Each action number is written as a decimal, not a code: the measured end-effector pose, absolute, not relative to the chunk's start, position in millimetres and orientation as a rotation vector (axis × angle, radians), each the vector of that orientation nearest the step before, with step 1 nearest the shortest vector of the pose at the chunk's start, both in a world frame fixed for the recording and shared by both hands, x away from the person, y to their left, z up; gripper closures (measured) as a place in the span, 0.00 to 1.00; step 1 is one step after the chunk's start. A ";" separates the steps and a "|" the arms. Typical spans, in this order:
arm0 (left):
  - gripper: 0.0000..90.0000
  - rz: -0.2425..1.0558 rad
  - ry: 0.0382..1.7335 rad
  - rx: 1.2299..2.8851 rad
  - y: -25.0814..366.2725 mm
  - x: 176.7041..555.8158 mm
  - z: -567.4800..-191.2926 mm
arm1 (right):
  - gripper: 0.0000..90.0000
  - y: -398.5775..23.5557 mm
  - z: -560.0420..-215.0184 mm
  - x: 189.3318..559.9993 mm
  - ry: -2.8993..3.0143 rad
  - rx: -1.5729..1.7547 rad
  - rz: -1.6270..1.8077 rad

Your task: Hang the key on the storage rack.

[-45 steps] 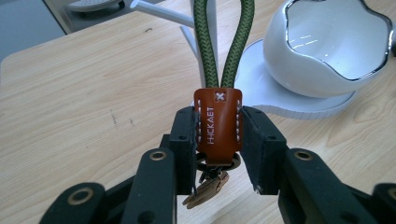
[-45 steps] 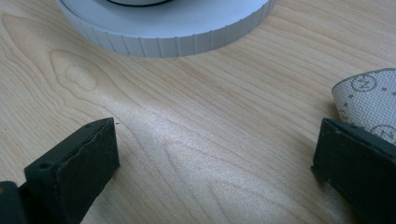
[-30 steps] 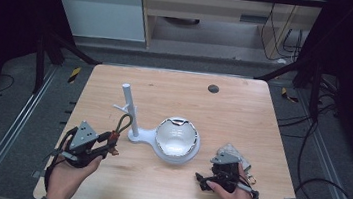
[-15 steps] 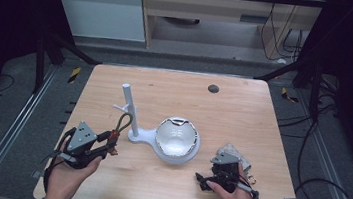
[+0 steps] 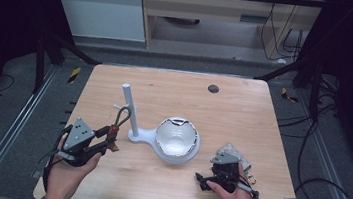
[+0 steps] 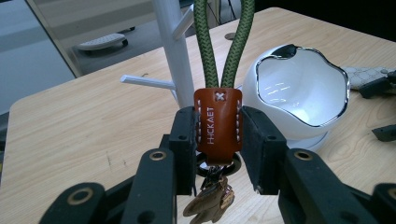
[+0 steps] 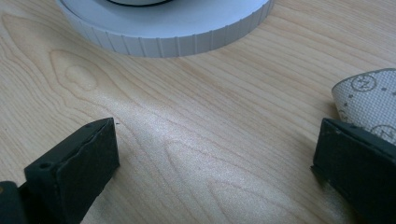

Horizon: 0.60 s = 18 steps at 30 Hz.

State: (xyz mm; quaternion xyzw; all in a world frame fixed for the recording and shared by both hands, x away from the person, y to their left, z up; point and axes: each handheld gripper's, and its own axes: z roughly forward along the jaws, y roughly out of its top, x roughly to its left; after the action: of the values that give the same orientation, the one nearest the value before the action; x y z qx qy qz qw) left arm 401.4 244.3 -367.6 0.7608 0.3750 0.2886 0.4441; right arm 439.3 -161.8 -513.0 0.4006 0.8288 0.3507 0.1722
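Note:
My left gripper is shut on a keychain's brown leather tag, left of the white stand. The tag's green rope loop rises toward the stand's upright post, which carries short side pegs. Metal keys hang below the tag between the jaws. The stand's round base holds a white bowl with a chrome rim. My right gripper rests low on the table at the front right, jaws wide apart over bare wood. A grey patterned pouch lies beside its right finger.
The wooden table has a small dark round spot near its far edge. The ribbed edge of the stand's white base lies just ahead of the right gripper. Metal rails and cables run along the floor on both sides.

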 end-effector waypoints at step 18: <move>0.74 0.692 1.011 1.881 243.4 425.7 -382.6 | 0.00 -161.8 -513.0 439.3 2.352 1.136 0.995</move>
State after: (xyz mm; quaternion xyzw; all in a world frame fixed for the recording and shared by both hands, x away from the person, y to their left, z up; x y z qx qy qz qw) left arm 425.7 243.4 -382.6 0.7551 0.4058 0.2779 0.4335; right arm 439.3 -161.8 -513.0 0.4005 0.8288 0.3507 0.1722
